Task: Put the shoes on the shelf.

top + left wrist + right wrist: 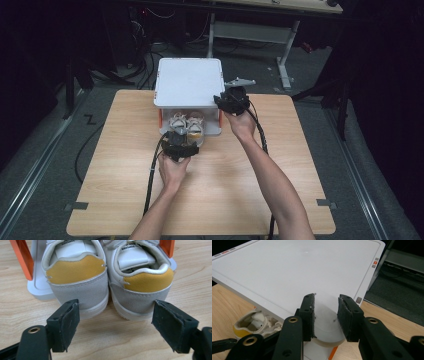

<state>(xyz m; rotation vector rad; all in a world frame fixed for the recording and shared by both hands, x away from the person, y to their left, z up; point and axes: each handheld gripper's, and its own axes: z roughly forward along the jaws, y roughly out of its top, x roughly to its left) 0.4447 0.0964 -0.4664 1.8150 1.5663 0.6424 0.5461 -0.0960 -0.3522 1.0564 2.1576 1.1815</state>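
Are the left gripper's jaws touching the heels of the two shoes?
Apart. In the left gripper view, the left gripper stands open and bare table shows between its pads and the shoes.

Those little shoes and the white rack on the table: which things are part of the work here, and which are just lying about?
Part of the work:
- pair of small shoes, heels facing the left tool, whose jaws stand open
- white rack, its top corner between the right tool jaws

Just lying about:
- wooden table bearing it all
- desk frame behind
- cables on the floor
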